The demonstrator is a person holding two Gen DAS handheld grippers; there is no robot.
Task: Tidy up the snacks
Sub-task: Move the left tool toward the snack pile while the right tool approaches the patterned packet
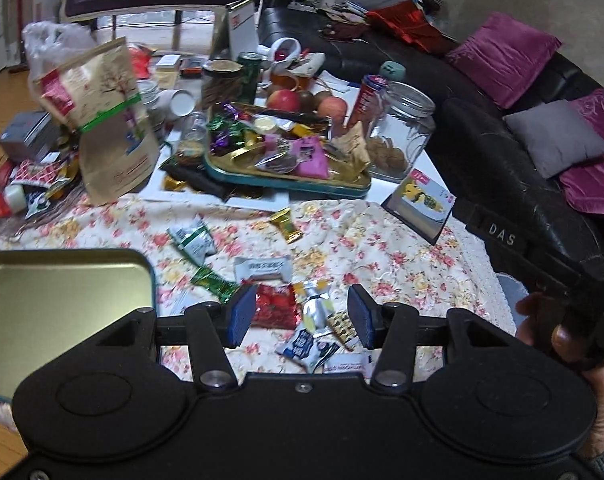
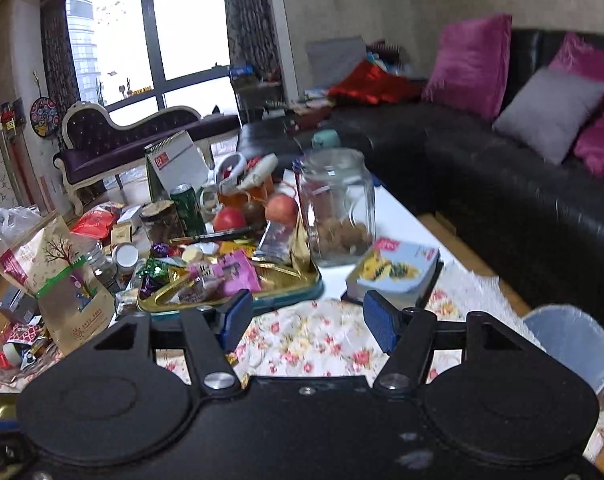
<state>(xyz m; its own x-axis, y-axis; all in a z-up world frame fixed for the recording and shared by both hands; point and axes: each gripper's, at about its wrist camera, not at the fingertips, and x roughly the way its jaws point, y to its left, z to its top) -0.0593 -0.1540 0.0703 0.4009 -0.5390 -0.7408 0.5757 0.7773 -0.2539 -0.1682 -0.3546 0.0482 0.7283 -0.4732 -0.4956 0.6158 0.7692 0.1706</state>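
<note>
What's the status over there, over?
Left gripper open, jaws empty. Right gripper open, empty too. Loose wrapped snacks scattered on floral cloth; empty gold tin lid alongside. Nothing blocking.

A floral tablecloth [image 1: 381,248] bears scattered snack packets [image 1: 262,268], a gold tray [image 1: 238,156] and a tin lid [image 1: 58,300].

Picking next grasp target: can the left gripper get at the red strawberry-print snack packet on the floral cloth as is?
Probably yes. The left gripper is open and empty, with the red strawberry-print snack packet just beyond its fingers. A silver-yellow wrapper lies against the packet and might get caught too.
</note>
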